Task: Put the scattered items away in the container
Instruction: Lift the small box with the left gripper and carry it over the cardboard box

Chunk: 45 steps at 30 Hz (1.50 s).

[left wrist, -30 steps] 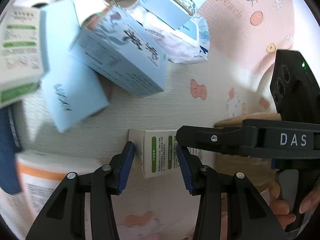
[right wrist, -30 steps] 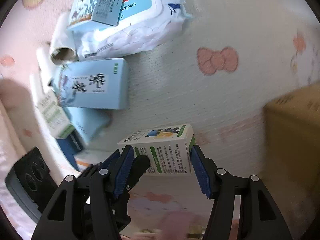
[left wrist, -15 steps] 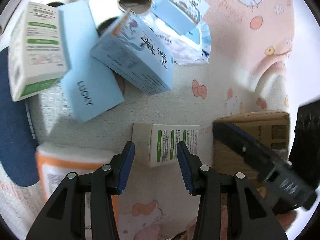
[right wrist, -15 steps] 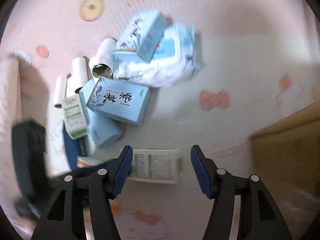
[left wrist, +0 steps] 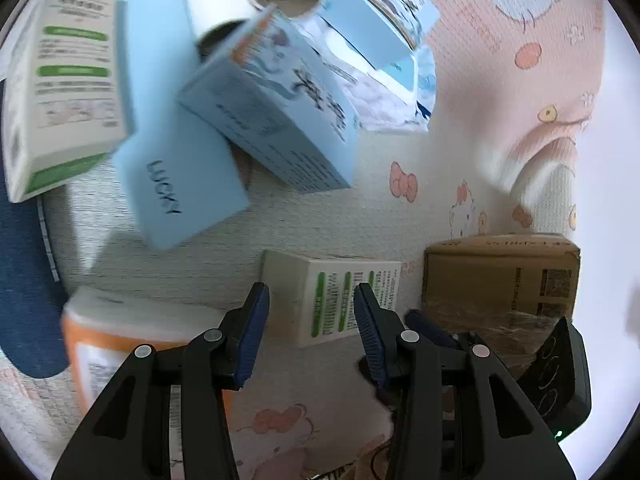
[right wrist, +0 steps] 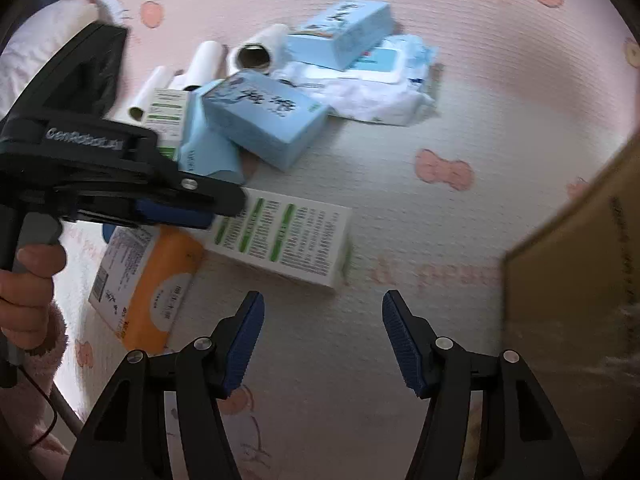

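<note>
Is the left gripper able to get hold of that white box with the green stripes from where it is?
Probably yes. The white box lies flat just ahead of the left gripper, whose fingers stand apart on either side of it, with nothing between.

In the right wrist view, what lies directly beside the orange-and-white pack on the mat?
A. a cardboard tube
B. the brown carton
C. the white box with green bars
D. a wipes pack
C: the white box with green bars lies right next to the orange-and-white pack.

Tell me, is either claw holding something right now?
No. The left claw is open around the white box without pinching it, and the right claw is opening over bare mat with nothing between its jaws.
</note>
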Available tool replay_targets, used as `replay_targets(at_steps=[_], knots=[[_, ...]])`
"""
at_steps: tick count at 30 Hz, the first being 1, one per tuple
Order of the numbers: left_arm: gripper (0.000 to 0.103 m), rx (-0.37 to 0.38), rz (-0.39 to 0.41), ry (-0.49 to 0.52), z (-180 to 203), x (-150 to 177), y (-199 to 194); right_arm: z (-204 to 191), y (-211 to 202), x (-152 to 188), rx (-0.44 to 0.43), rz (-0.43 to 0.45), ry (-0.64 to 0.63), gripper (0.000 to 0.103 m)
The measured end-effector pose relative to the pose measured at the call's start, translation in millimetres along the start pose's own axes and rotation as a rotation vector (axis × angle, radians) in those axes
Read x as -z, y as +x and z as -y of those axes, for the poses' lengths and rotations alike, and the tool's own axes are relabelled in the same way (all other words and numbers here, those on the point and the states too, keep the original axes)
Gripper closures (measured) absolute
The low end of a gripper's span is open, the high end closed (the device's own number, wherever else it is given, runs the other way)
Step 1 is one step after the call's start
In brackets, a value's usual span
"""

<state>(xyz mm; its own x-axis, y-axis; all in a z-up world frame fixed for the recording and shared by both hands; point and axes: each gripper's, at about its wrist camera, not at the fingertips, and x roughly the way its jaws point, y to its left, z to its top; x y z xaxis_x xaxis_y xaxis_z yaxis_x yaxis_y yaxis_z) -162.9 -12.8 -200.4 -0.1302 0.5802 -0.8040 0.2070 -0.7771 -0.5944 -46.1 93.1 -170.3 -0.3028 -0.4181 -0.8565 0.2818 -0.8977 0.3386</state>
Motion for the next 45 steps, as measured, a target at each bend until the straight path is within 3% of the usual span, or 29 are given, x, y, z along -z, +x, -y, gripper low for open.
replay_targets(at_steps=[6, 11, 19, 36, 45], knots=[[0.055, -0.056, 0.001, 0.031, 11, -1, 9, 0, 15, -2, 0.009, 0.049, -0.05, 0.044], [0.056, -0.047, 0.014, 0.029, 10, -3, 11, -5, 26, -3, -0.008, 0.078, -0.102, 0.042], [0.058, -0.092, 0.061, 0.145, 35, 1, 1, -15, 23, -1, 0.084, 0.113, -0.127, 0.042], [0.059, 0.054, 0.331, 0.336, 130, 45, -119, -53, -117, -11, 0.291, 0.399, -0.163, 0.042], [0.059, 0.116, 0.358, 0.479, 213, 77, -123, -27, -187, 1, 0.382, 0.488, -0.103, 0.042]])
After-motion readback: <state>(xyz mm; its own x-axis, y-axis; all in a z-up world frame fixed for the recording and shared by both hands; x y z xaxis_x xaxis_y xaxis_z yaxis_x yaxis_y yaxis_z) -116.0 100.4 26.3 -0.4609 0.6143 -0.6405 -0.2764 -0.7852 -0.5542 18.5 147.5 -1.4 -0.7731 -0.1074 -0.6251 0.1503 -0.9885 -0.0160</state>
